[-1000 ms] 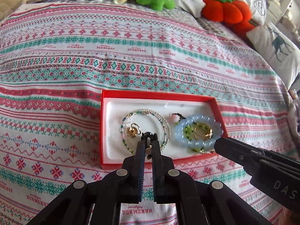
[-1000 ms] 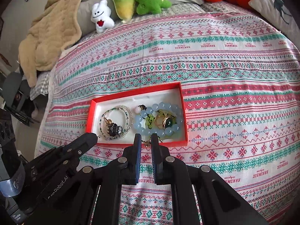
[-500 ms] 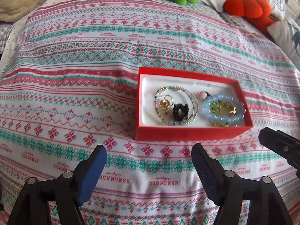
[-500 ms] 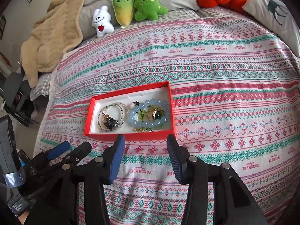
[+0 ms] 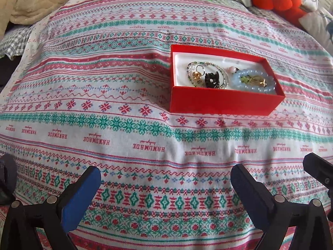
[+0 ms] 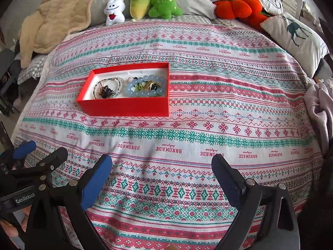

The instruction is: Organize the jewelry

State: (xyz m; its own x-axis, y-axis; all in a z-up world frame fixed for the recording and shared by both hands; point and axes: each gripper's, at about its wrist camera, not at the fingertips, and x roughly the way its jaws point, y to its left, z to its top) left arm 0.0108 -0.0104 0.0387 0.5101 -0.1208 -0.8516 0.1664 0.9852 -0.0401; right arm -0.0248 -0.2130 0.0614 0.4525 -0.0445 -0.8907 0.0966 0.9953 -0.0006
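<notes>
A red box (image 5: 224, 102) with a white lining sits on the patterned bedspread; it also shows in the right wrist view (image 6: 127, 106). Inside lie a pale blue bead bracelet (image 5: 255, 88), a thin beaded bracelet (image 5: 225, 79), a black piece (image 5: 211, 79) and gold pieces (image 5: 196, 75). The blue bracelet (image 6: 145, 92) and the black piece (image 6: 106, 90) show in the right wrist view too. My left gripper (image 5: 165, 180) is open and empty, well in front of the box. My right gripper (image 6: 162, 169) is open and empty, also in front of the box.
Plush toys (image 6: 164, 3) and a white plush (image 6: 114, 10) line the far edge. An orange plush (image 6: 239, 7) and a deer pillow (image 6: 295, 39) lie at the far right. A beige blanket (image 6: 52, 20) is at the far left. The left gripper's body (image 6: 31, 173) shows in the right wrist view.
Both grippers were shut at the box's near edge; they have opened wide and pulled back toward me, away from the box. The black piece now lies in the box.
</notes>
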